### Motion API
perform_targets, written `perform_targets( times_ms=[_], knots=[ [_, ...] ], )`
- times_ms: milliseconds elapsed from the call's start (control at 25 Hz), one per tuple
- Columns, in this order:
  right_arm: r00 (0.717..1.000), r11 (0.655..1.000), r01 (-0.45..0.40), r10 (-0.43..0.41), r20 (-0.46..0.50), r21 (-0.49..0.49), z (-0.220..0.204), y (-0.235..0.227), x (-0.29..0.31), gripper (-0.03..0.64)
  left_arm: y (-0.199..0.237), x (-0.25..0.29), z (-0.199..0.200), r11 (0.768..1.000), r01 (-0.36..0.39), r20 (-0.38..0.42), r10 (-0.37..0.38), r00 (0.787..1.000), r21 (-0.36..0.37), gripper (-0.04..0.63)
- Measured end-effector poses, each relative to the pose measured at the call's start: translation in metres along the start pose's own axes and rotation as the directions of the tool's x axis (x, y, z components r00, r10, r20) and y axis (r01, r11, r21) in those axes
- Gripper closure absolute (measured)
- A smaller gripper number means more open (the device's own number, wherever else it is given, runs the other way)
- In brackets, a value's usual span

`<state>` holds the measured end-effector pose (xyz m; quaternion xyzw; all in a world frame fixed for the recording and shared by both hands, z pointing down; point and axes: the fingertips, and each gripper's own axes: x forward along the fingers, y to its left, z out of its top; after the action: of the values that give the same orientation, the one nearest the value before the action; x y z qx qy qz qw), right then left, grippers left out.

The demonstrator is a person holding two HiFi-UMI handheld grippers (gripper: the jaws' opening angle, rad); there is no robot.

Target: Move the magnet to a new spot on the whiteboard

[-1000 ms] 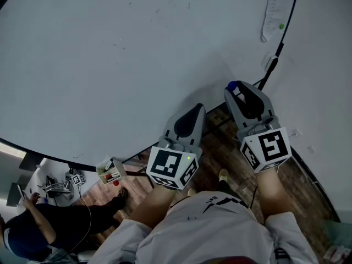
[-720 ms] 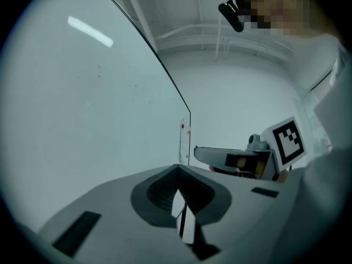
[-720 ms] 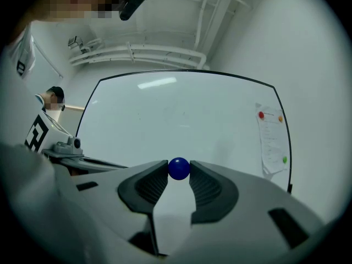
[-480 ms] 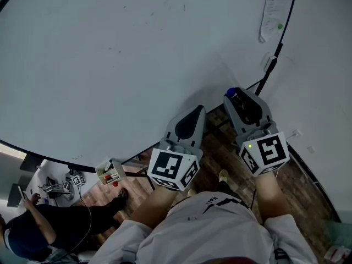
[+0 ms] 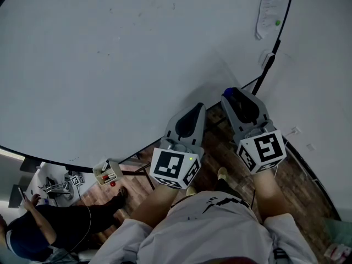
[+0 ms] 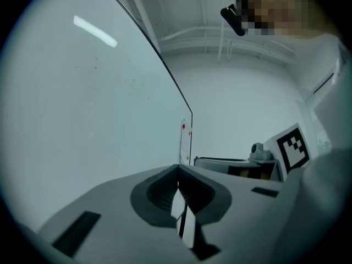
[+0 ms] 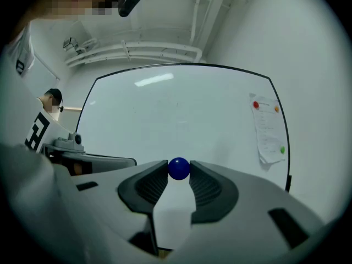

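A small blue ball magnet (image 7: pixel 179 168) sits pinched between the tips of my right gripper (image 7: pixel 179 170), which is shut on it. From the head view the magnet (image 5: pixel 230 92) shows at the front of the right gripper (image 5: pixel 233 95), just off the large whiteboard (image 5: pixel 110 65). The whiteboard (image 7: pixel 176 114) fills the right gripper view ahead. My left gripper (image 5: pixel 196 108) hangs beside the right one, near the board's lower edge. Its jaws meet at the tip (image 6: pixel 179 168) with nothing between them.
A paper sheet (image 5: pixel 267 10) pinned by red, orange and green magnets hangs at the board's right edge, with a black cable (image 5: pixel 269 59) below it. A small marker box (image 5: pixel 107 172) sits by the board's lower frame. A seated person (image 5: pixel 33 230) is at lower left.
My right gripper has sunk a little with the blue magnet, away from the paper sheet. The left gripper has stayed where it was.
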<state>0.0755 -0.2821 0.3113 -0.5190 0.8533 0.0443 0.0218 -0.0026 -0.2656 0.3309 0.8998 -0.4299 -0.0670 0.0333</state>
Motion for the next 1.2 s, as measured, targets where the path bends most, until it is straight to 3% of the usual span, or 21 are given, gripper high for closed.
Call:
perform_targets(
  times_ms=[360, 880, 1200],
  knots=[
    [1.000, 0.999, 0.003, -0.003, 0.007, 0.048, -0.029, -0.038, 0.022, 0.486, 0.002, 0.027, -0.019, 1.000, -0.031, -0.003, 0.031, 1.000, -0.006, 0.584],
    [0.996, 0.993, -0.075, 0.079, -0.048, 0.088, -0.091, -0.100, 0.101, 0.486, 0.023, 0.093, -0.058, 0.987, -0.163, -0.055, 0.163, 0.985, 0.002, 0.584],
    [0.996, 0.994, -0.058, 0.063, -0.060, 0.088, -0.112, -0.116, 0.133, 0.486, 0.040, 0.109, -0.072, 0.974, -0.227, -0.080, 0.226, 0.971, -0.001, 0.583]
  ],
)
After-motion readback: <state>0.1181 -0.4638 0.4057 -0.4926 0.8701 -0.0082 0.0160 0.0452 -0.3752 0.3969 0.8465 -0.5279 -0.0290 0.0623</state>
